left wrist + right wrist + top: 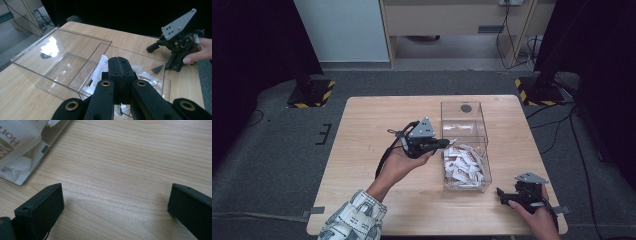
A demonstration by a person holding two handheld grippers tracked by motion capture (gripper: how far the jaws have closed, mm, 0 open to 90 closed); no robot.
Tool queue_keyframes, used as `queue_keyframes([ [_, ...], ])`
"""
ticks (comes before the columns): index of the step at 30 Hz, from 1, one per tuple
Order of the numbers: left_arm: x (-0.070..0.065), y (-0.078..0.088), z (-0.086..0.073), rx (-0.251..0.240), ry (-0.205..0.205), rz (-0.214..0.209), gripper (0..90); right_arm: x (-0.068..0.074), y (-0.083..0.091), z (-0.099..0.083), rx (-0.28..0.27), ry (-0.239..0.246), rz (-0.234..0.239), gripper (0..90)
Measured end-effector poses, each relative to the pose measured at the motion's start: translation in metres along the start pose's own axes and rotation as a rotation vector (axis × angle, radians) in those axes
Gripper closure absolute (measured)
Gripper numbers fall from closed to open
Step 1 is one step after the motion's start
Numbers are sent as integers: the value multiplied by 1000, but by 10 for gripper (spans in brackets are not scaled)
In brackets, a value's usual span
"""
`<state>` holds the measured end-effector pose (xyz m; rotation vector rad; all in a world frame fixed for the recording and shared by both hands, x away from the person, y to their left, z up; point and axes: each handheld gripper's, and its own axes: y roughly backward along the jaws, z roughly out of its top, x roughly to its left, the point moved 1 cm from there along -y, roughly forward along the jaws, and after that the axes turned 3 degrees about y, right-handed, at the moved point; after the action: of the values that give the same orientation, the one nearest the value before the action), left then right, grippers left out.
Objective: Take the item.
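left gripper (121, 65), jaws closed on a white paper packet (102, 65), should lift it straight clear of the clear plastic two-compartment box (60, 32); right gripper (115, 202) rests open

Table (377, 125): pale wood, matt, with fine straight grain. Box (62, 40): clear glossy plastic, its walls catching bright reflections. Packets (463, 165): white printed paper, creased and slightly shiny. Left gripper (121, 65) and right gripper (115, 202): matt black plastic, pads faintly grainy; top plates smooth grey. Floor (272, 150): rough grey carpet. Sleeve (354, 217): patterned cloth.
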<state>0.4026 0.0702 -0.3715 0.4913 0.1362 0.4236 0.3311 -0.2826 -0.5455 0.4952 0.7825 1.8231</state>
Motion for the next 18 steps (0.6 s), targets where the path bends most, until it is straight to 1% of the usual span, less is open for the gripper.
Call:
queue_keyframes([
  [3,3,3,-1,-5,7,4,898,0,0,0,0,0,0,8],
  [9,9,9,-5,-1,9,18,898,0,0,0,0,0,-1,8],
  [12,14,12,-9,-6,20,21,898,0,0,0,0,0,0,8],
  [15,20,15,-14,-2,34,36,898,0,0,0,0,0,0,8],
  [18,23,18,-17,-3,40,44,898,0,0,0,0,-2,0,8],
])
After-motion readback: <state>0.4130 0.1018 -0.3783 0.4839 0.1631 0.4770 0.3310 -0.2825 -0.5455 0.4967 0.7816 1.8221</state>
